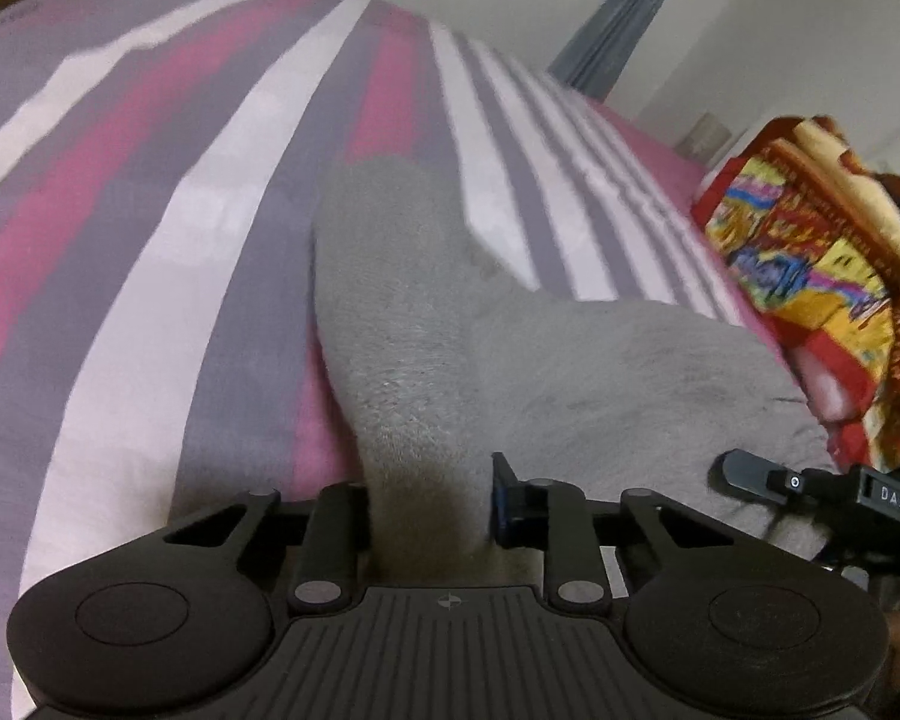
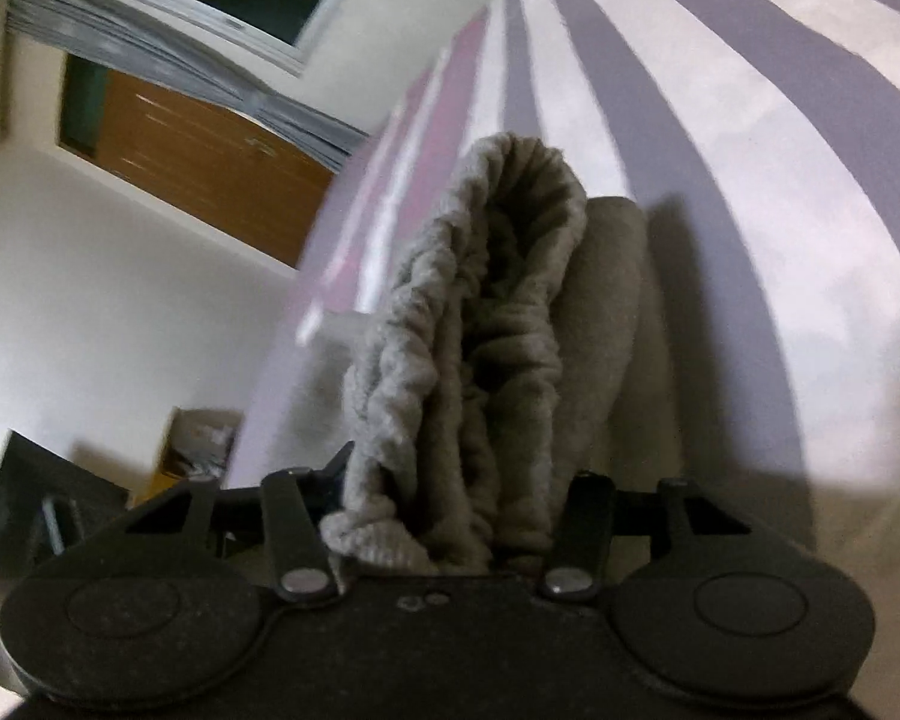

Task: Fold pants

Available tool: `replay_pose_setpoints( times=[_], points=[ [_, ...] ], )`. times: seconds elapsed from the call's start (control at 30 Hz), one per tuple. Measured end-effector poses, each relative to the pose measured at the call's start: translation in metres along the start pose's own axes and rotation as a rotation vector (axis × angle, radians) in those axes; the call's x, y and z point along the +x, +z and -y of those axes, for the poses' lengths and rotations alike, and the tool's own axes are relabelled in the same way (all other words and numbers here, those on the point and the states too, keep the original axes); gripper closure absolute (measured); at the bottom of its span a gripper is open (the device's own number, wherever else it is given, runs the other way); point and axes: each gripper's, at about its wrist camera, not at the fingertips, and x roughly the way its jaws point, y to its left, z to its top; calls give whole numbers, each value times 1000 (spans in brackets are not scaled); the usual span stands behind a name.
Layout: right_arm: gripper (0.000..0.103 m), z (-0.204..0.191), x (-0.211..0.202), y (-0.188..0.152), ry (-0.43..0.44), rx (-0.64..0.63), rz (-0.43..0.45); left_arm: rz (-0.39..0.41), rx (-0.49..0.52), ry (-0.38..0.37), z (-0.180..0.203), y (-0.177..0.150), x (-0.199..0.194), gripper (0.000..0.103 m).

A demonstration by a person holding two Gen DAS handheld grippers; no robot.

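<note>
Both grippers were clamped on the grey fleece pants (image 1: 426, 312): left gripper (image 1: 429, 504) pinched a rolled leg, right gripper (image 2: 456, 516) squeezed the bunched elastic waistband, all over the pink, grey and white striped bedsheet (image 1: 150, 192). Only readable text was "DAS" on the right gripper's side. A cardboard box (image 2: 195, 450) by the wall held blurry stuff.

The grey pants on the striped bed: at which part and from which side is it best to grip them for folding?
Probably the gathered elastic waistband: thick and ridged, it gives the fingers purchase. The right gripper already clamps the grey pants there, coming from the waist end along their length. The left gripper clamps a bunched part likewise above the striped bed.
</note>
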Motion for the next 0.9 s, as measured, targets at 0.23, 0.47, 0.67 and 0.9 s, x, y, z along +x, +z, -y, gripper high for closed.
replay_pose_setpoints(
  times=[0.23, 0.47, 0.67, 0.9],
  points=[
    [51, -46, -9, 27, 88, -76, 50, 113, 38, -20, 23, 42, -31, 78],
    [51, -65, 0, 69, 109, -111, 99, 167, 88, 15, 35, 95, -25, 78],
    [51, -64, 28, 97, 98, -121, 118, 175, 99, 61, 40, 133, 8, 78],
    [51, -39, 49, 114, 64, -92, 109, 149, 116, 119, 37, 149, 53, 78]
  ],
)
